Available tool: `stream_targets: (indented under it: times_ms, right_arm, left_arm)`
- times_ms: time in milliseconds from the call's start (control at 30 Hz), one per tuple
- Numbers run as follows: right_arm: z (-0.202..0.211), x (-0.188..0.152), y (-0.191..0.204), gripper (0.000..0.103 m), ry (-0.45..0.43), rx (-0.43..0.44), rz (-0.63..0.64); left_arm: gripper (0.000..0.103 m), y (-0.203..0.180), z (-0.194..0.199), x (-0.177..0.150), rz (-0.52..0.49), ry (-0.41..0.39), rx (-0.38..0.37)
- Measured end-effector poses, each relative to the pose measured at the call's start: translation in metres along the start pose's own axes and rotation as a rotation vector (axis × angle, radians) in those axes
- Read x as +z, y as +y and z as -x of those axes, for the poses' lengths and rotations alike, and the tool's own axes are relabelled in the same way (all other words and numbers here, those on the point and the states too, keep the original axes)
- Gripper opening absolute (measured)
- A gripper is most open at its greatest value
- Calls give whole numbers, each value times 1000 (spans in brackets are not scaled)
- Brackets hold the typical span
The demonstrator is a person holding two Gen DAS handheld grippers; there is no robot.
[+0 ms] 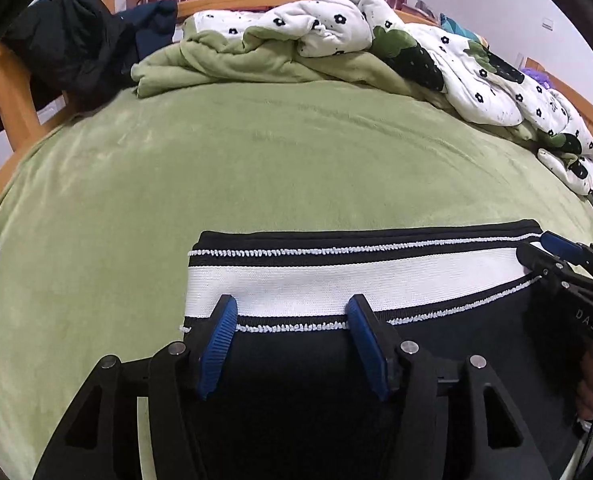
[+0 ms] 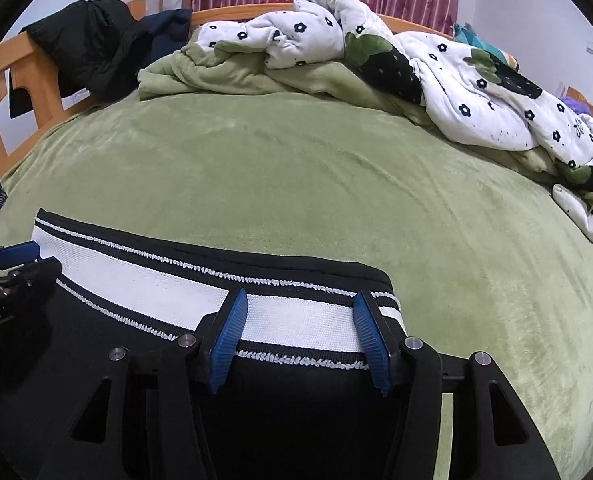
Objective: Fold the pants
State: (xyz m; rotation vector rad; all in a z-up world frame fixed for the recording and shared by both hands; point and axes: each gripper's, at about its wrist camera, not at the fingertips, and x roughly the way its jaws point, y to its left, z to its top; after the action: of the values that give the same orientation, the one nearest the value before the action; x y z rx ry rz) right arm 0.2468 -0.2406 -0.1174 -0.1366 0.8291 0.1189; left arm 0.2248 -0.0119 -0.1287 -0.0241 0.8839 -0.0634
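Left wrist view: black pants (image 1: 296, 360) lie flat on the green blanket (image 1: 256, 168) at the near edge of the bed, with the white-striped waistband (image 1: 356, 276) stretched across the far side of the cloth. Left gripper (image 1: 292, 312) sits over the waistband's left end, jaws parted, blue pads clear of the fabric; nothing pinched. Right gripper (image 1: 552, 252) shows at the band's other end.

Right wrist view: right gripper (image 2: 300, 308) stands over the waistband (image 2: 168, 276) at its right corner, jaws likewise apart, no grip visible. Left gripper (image 2: 12, 256) just enters at the left edge. A rumpled flowered quilt (image 2: 436, 80) lies well behind.

Judgement: light, limp knit, likely to sag and bunch. The ribbed elastic band looks firmest, so the two waistband corners seem the best holds, lifted evenly.
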Motion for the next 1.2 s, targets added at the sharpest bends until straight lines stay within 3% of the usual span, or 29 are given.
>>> stream_targets:
  times_ms: [333, 600, 1200]
  right_arm:
    - [1, -2, -3, 54, -9, 23, -9]
    - [4, -5, 2, 55, -29, 10, 12]
    - [5, -6, 3, 55, -32, 8, 21]
  left_arm:
    - [58, 4, 0, -4, 8, 18, -60]
    - [70, -4, -3, -6, -24, 37, -62]
    - [76, -9, -2, -8, -49, 42, -55]
